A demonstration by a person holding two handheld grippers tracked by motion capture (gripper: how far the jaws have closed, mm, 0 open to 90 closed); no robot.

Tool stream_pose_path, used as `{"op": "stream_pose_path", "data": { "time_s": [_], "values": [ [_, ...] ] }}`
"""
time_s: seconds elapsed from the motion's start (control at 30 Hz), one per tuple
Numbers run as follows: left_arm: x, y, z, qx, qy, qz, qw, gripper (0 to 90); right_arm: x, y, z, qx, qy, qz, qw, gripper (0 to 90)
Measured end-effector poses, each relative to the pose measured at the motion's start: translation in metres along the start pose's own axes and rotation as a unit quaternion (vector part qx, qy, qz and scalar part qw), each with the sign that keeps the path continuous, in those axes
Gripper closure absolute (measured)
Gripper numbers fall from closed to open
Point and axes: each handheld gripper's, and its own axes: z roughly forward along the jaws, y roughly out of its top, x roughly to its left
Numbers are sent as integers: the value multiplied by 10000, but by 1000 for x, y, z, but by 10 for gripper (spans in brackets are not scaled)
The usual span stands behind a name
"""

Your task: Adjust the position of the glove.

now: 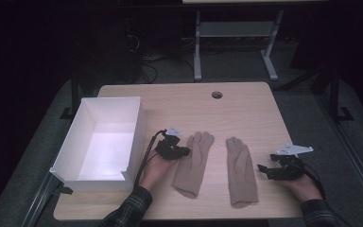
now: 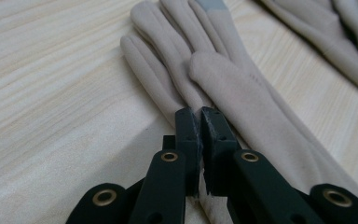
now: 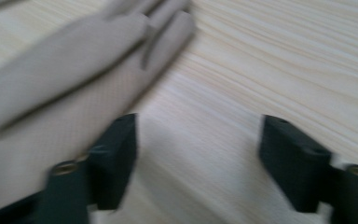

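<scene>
We find the left gripper (image 2: pixel 199 122) clenched on the edge of the left glove (image 2: pixel 223 84), a thin fold of beige fabric pinched between its jaws. In the high view this gripper (image 1: pixel 183 151) sits at the glove's (image 1: pixel 194 163) left side, near mid-length. The right gripper (image 3: pixel 198 154) stands released, jaws apart over bare wood; the right glove (image 3: pixel 60 93) lies beside one jaw, though blur prevents us from confirming contact. In the high view this gripper (image 1: pixel 263 170) rests just right of that glove (image 1: pixel 240 172). Both gloves lie flat on the table (image 1: pixel 246 109), fingers pointing away from the person. A white box (image 1: pixel 103 142) stands at the table's left.
</scene>
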Motion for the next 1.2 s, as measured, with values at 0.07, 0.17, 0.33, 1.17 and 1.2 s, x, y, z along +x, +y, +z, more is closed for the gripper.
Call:
{"op": "stream_pose_path", "data": {
  "time_s": [0.07,0.17,0.33,1.17,1.2],
  "values": [
    [1,2,-4,4,-82,-6,10000,859,1,2,-4,-92,236,-3,9997,524],
    [0,3,-9,-67,-158,-93,9998,859,4,4,-6,-134,477,-52,9988,680],
    [-4,7,-16,-166,-311,-173,9992,860,10,7,-2,-5,733,-195,9971,881],
    [-24,18,-13,-255,-671,-178,9973,859,37,23,19,13,1211,-476,9915,900],
    [-25,18,-12,-255,-689,-174,9971,860,38,24,20,5,1251,-475,9910,900]
  ]
}}
